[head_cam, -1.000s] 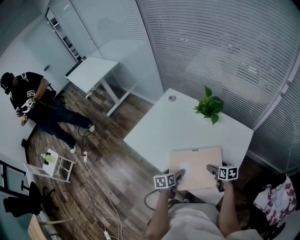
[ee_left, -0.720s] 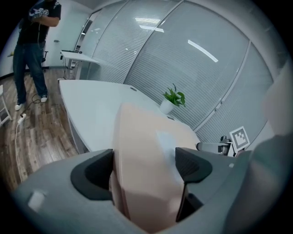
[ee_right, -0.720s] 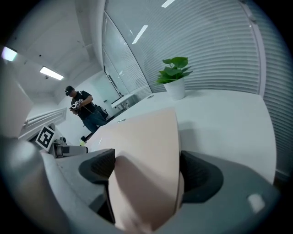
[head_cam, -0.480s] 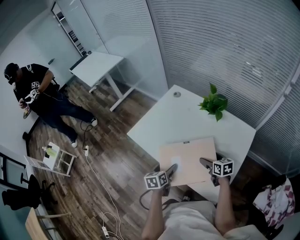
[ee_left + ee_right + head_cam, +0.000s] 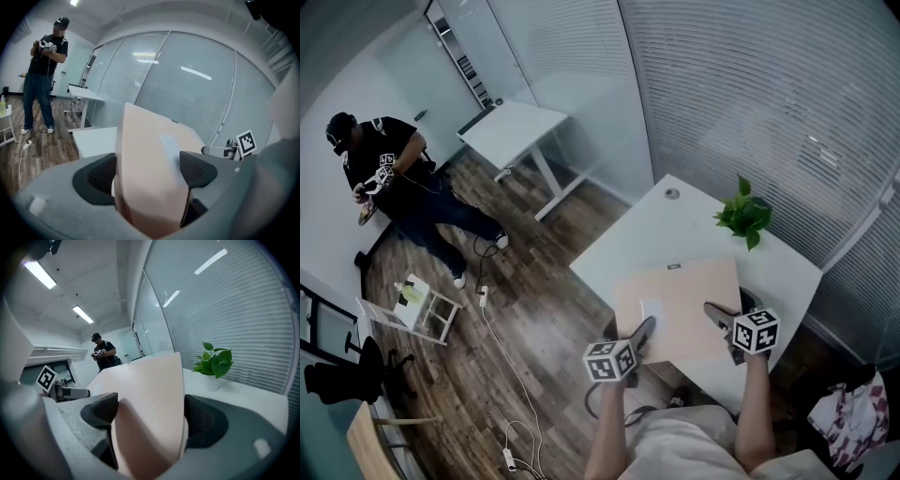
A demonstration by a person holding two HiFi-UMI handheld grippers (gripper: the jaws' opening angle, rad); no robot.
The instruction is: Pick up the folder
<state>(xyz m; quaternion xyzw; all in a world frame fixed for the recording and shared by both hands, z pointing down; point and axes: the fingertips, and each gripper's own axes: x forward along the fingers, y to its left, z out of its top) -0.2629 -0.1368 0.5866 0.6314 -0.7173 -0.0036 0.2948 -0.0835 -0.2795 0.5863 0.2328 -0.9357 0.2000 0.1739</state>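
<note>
The folder point(image 5: 680, 302) is a flat, pale peach rectangle with a faint lighter patch on its top face and a small dark mark at its far edge. It is held over the near side of the white bench point(image 5: 637, 246), gripped at its near edge by both claws. The left claw point(image 5: 645, 330) is closed on the near left part, its dark pads pressing both faces of the cover. The right claw point(image 5: 718, 315) is clamped on the near right part in the same way. The folder's near edge sticks out past the bench edge toward the person; whether its far edge touches the top I cannot tell.

A small potted plant point(image 5: 746, 217) stands near the far corner of the bench, apart from the folder. The blinds point(image 5: 769, 103) run close behind the bench. To the left lies open wood floor point(image 5: 525, 309) with a trailing cable; a second white table point(image 5: 511, 131) and a standing person point(image 5: 389, 178) are well away.
</note>
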